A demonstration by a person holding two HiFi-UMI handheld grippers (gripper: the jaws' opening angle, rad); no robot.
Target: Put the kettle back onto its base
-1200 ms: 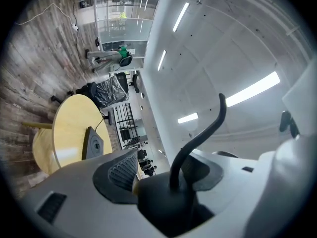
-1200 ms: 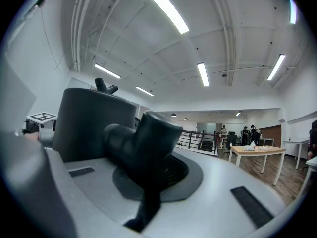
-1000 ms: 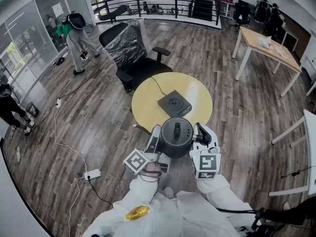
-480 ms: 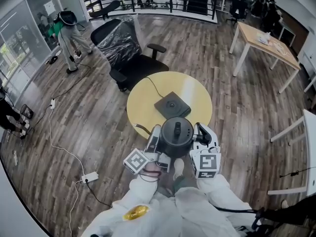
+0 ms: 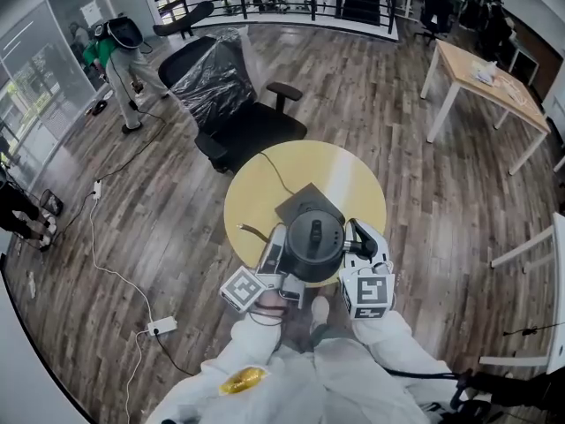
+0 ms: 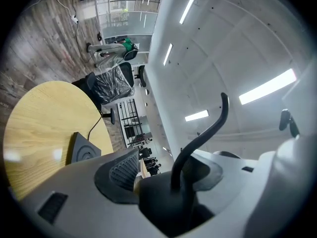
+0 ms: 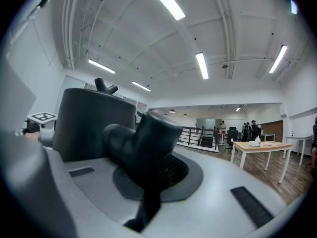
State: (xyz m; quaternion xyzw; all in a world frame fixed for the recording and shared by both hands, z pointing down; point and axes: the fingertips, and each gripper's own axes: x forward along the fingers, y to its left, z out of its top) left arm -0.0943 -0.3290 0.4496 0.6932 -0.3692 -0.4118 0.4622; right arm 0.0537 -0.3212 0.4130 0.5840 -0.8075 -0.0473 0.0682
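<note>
The black kettle (image 5: 315, 241) hangs over the near part of the round yellow table (image 5: 260, 193), between my two grippers. Its near-side overlaps the dark square base (image 5: 298, 201), which lies mid-table; I cannot tell whether they touch. My left gripper (image 5: 282, 254) is shut on the kettle's left side, where a black part (image 6: 168, 202) fills its jaws. My right gripper (image 5: 351, 241) is shut on the kettle's black handle (image 7: 143, 143), with the kettle body (image 7: 94, 123) just to its left. The base (image 6: 81, 150) also shows in the left gripper view.
The base's cord (image 5: 269, 162) runs off the table's far edge. A black office chair wrapped in plastic (image 5: 225, 95) stands just beyond the table. A power strip (image 5: 163, 327) lies on the floor at left, a wooden desk (image 5: 485, 69) far right, a person (image 5: 119, 51) far left.
Both grippers have carried the kettle forward from the table's near edge to over the table. It has come up to the base and now covers the base's near part.
</note>
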